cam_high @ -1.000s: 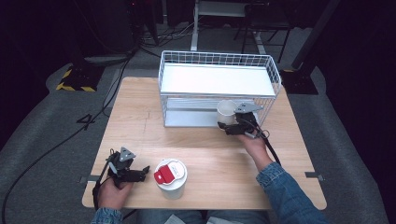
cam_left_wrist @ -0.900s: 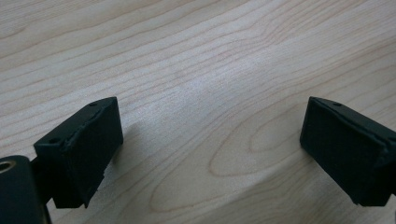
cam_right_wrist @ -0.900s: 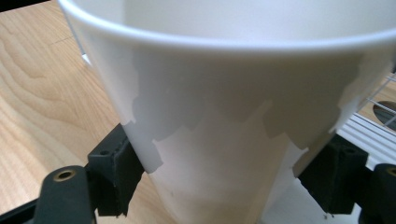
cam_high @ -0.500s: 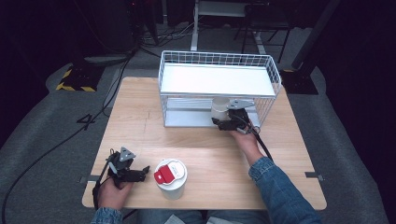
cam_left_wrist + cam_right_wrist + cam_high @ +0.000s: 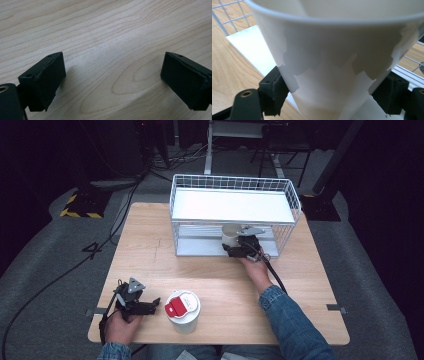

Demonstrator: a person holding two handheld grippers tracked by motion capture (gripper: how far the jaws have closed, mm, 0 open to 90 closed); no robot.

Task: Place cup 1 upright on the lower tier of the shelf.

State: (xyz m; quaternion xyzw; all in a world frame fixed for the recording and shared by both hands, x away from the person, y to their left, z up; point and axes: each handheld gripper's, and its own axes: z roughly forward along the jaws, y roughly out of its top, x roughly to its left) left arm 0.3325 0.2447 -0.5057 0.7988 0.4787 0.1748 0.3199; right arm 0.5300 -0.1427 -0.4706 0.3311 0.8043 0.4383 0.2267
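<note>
Moved: white paper cup point(image 5: 230, 235) into wire rack point(image 5: 235, 215) | plain, open-topped, upright | right hand-held gripper point(image 5: 240, 246) clamped on it

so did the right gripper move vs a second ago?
Yes. The right gripper, shut on the white cup, went left and down along the wire rack front, toward its lower shelf.

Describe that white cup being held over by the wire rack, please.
The plain white paper cup is open-topped with a rolled rim and tapers toward its base. It stands about upright, squeezed between the two black jaws of the right hand-held gripper, which press on its lower sides. It sits at the open front of the white wire rack's lower level, under the top shelf. Whether its base rests on the white bottom panel cannot be told.
</note>
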